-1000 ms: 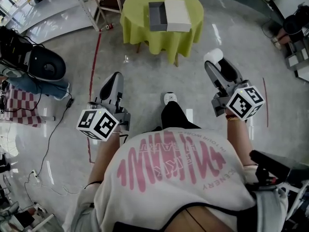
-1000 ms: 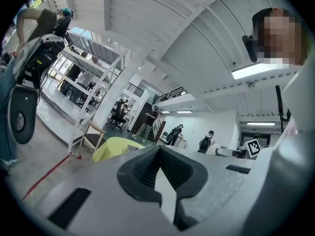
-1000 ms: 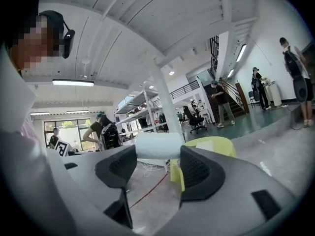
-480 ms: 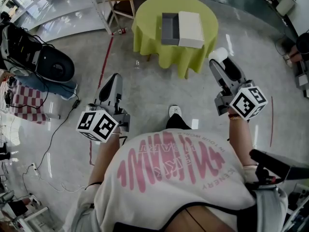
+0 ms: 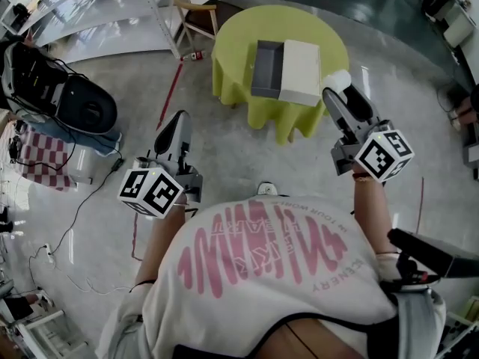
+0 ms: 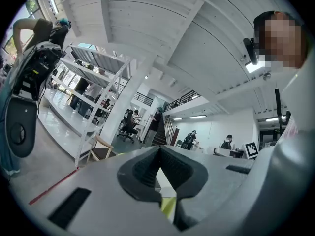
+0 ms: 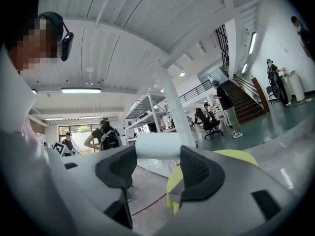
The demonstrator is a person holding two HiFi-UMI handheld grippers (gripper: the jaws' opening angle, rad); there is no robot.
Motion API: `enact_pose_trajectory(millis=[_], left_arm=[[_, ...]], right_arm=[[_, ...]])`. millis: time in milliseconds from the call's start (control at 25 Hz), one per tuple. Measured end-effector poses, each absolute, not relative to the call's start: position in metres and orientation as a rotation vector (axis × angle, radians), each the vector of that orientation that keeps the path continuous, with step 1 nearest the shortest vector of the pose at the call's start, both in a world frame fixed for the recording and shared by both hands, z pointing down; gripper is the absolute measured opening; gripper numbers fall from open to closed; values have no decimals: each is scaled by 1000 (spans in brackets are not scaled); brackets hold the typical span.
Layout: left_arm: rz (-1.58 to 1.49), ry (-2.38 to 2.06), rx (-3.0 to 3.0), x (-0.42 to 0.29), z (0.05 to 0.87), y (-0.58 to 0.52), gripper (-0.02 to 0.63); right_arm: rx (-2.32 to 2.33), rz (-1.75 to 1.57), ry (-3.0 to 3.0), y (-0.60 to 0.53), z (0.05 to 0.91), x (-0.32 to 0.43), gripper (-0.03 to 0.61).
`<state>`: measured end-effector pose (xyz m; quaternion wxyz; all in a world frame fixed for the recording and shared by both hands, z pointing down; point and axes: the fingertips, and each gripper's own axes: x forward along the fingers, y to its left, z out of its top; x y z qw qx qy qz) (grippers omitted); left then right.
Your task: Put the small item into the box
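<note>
Right gripper (image 7: 157, 162) clamps the white roll (image 7: 158, 145), left gripper (image 6: 160, 175) closed, empty; mid-carry, next reaching the table's (image 5: 233, 45) grey box (image 5: 266, 69).

tablecloth (image 5: 232, 58): cloth, matt | floor (image 5: 224, 152): glossy, smooth | box (image 5: 267, 69): matt

One round tabletop (image 5: 232, 66) in a green cloth. On it, near the middle: one open grey box (image 5: 267, 69), one white lid (image 5: 299, 73). Two tongs, left tongs (image 5: 177, 118) and right tongs (image 5: 338, 88). Two marker cubes (image 5: 151, 191). One small white roll (image 7: 158, 145). One wooden chair (image 5: 196, 17) beyond the tabletop's far left edge. One red tape line (image 5: 168, 99) on the floor.
</note>
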<state>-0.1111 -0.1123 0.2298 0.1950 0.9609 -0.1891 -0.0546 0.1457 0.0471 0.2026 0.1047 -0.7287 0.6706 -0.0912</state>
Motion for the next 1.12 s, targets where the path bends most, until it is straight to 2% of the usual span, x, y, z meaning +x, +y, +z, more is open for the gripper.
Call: enact_pose_trajectory(millis=[760, 1120], left_arm=[[-93, -663, 2637, -1, 259, -184, 7], [-127, -726, 2547, 13, 287, -211, 8]], right_arm=[[-2022, -433, 2143, -70, 257, 255, 276], [-2017, -544, 2348, -129, 310, 266, 276]])
